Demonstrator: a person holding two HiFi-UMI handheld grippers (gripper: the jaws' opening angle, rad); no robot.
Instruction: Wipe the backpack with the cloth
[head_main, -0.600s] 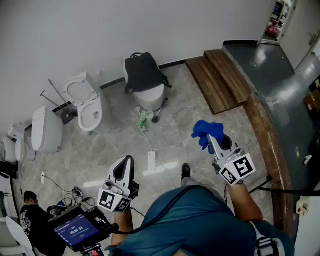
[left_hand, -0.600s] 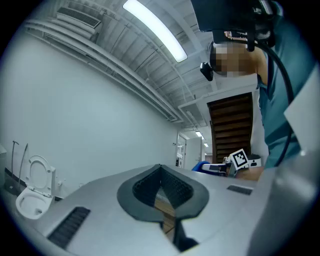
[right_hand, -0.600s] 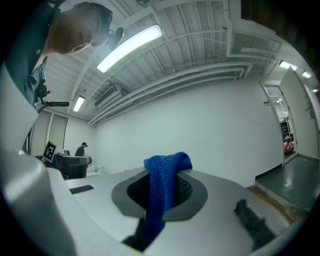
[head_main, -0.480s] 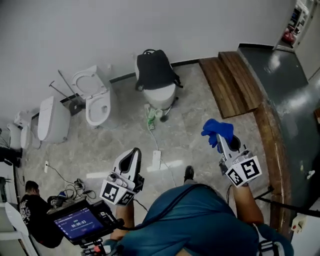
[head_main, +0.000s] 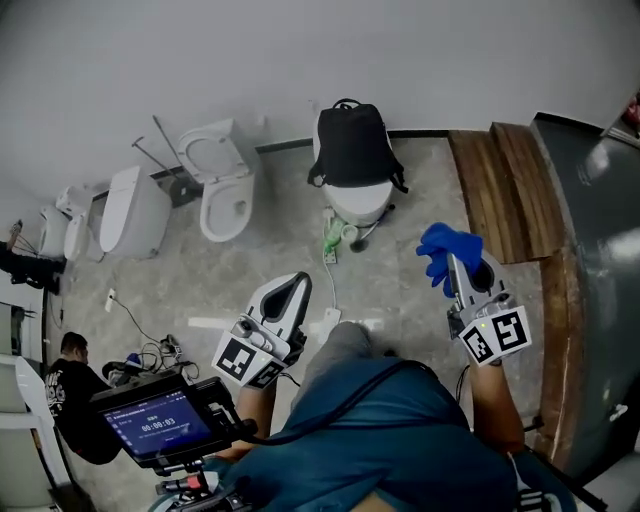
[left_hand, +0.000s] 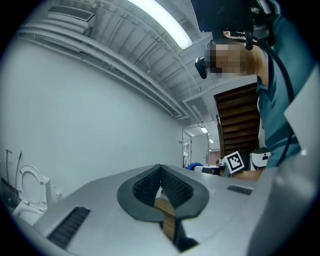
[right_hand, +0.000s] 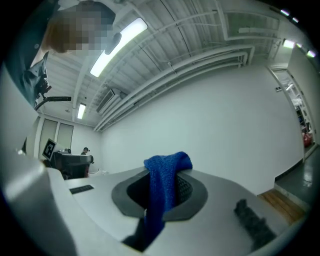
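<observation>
White toilets (head_main: 228, 185) line the wall edge of the floor (head_main: 250, 265) at the left, and they now sit further left in the head view than a moment ago, because the whole scene has slid that way. The left hand-held gripper (head_main: 295, 287) is raised over the floor with its jaws closed tip to tip and nothing between them; it has kept that pose while the person steps forward.

The black backpack (head_main: 353, 148) stands upright on a white toilet (head_main: 358, 200) against the wall. It has moved from left of centre to the middle of the head view and looks larger, so it now lies ahead, between the two hand-held grippers but well apart from both.

The right hand-held gripper (head_main: 455, 270) stays clamped on the blue cloth (head_main: 440, 245), which bunches over its tips and hangs down between the jaws. The wooden platform (head_main: 500, 185) lies at the floor's right edge.

My reading: this is the approach, the gap is closing, and no wiping has begun.
</observation>
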